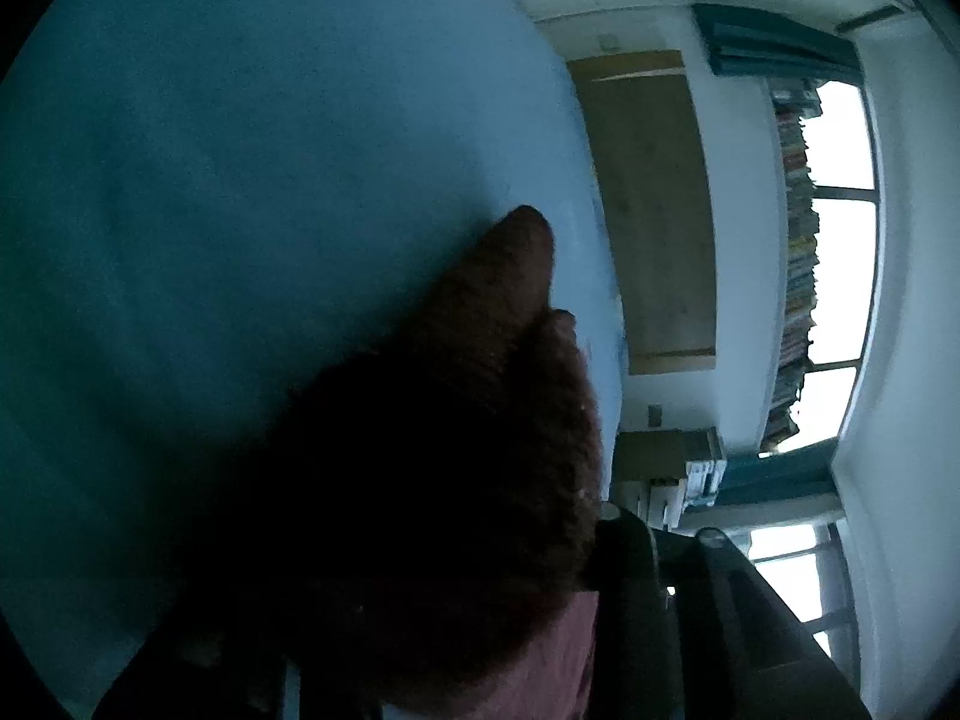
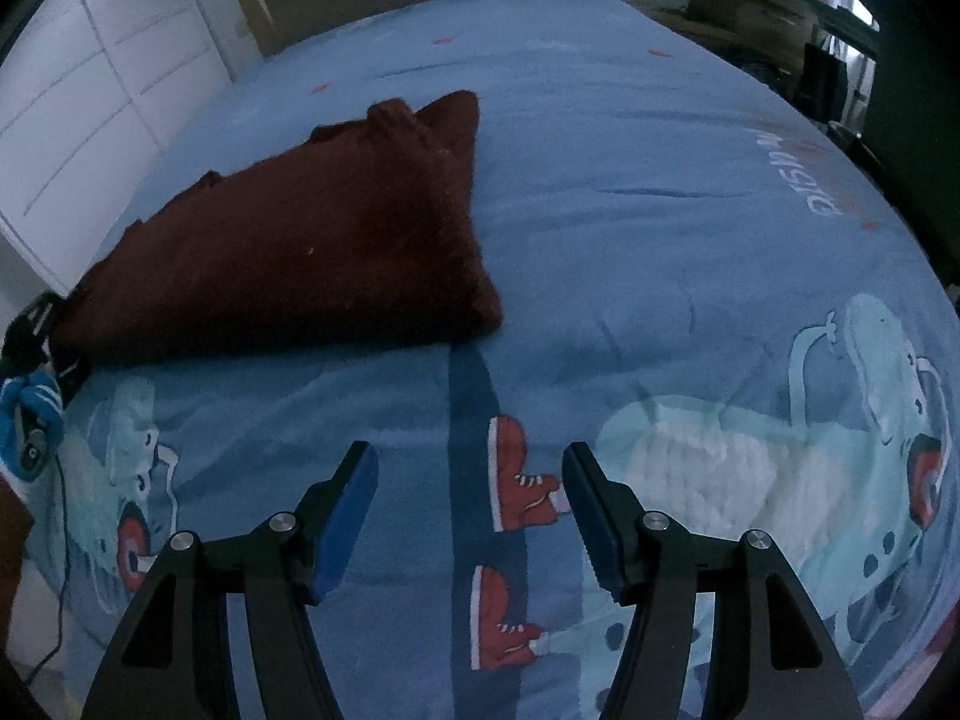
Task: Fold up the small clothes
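Right wrist view showed the blue bedspread (image 2: 630, 228) stretching wide and bare to my right, the maroon garment (image 2: 300, 252) lying left of centre, reaching toward the bed's left edge. My right gripper (image 2: 471, 510) hovered spread, empty; my left gripper (image 1: 600, 570) pinched the garment's edge.

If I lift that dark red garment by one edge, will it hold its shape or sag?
Probably sag: the dark red garment looks soft and fuzzy, lying in loose folds on the bedspread. Its nap likely grips rather than slips. Seemingly thick, so perhaps a little weighty.
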